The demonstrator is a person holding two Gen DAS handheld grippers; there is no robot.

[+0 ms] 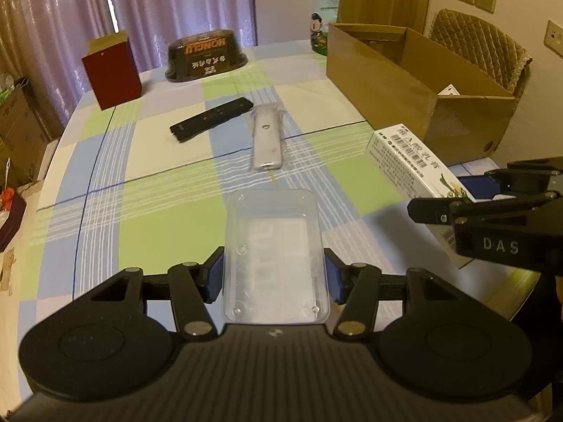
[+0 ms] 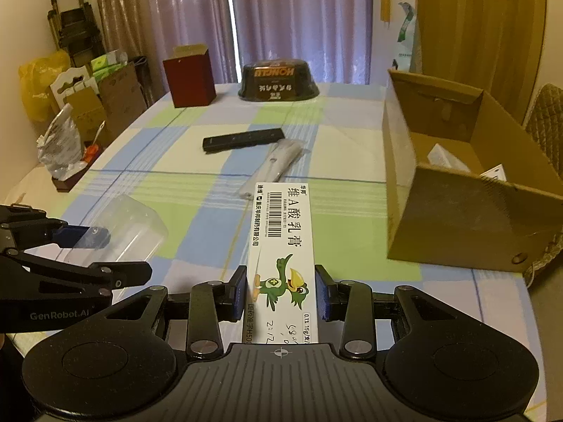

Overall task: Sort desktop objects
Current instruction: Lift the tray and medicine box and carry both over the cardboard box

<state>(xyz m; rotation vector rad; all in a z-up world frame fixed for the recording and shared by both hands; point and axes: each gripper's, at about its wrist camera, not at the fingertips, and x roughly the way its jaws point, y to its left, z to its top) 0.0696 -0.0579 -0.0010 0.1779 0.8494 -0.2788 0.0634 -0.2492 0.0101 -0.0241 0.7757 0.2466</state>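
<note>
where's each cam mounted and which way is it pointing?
Left wrist: on the left gripper, facing down the table; its fingers flank a clear tray; right gripper at right.
Right wrist: on the right gripper, same heading; fingers flank a white carton; left gripper at left.
Shared: black remote, cardboard box.

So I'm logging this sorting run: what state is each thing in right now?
Left gripper: shut on the clear plastic rectangular container.
Right gripper: shut on the white medicine carton with a green bird.
Brown cardboard box: open, some items inside.
Black remote control: flat on the checked tablecloth.
Silver remote in clear wrap: flat.
Dark red paper box: upright, top open.
</note>
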